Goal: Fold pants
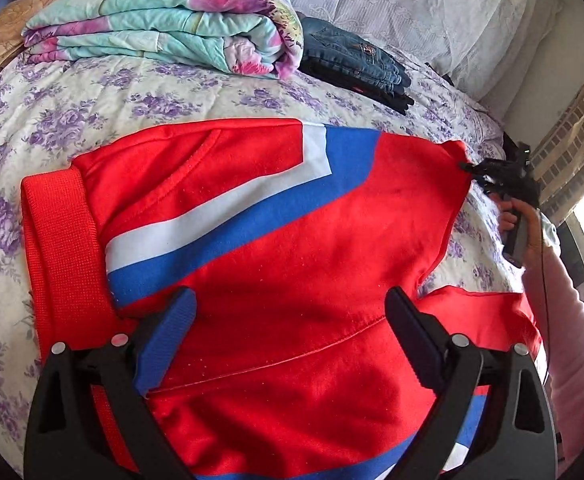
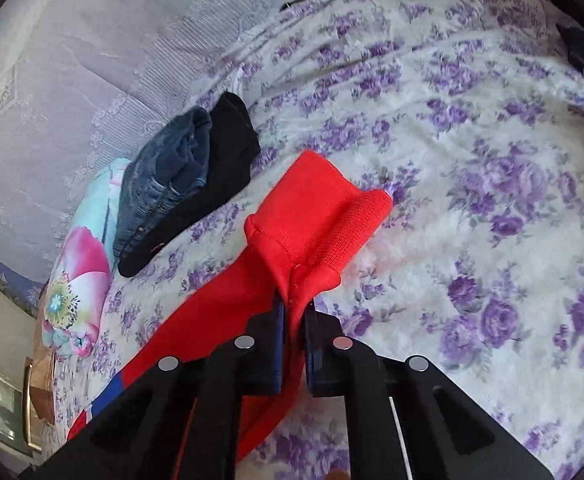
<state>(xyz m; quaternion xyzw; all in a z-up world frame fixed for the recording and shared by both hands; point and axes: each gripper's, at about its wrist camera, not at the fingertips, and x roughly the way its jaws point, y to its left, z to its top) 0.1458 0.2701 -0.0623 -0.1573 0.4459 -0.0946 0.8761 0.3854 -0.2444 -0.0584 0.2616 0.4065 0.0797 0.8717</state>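
Red pants (image 1: 292, 216) with white and blue stripes lie spread on the bed, the ribbed waistband (image 1: 59, 240) at the left. My left gripper (image 1: 287, 312) is open just above the pants' near part, a finger on each side. My right gripper (image 2: 295, 304) is shut on the red fabric just below a ribbed cuff (image 2: 324, 220), holding that leg end lifted over the sheet. In the left wrist view the right gripper (image 1: 468, 166) pinches the pants' far right corner.
A floral sheet (image 2: 472, 152) covers the bed. A folded floral quilt (image 1: 171, 24) lies at the back. Folded jeans (image 1: 356, 56) on black garments (image 2: 211, 184) lie beside it. A lace curtain (image 1: 432, 8) hangs behind.
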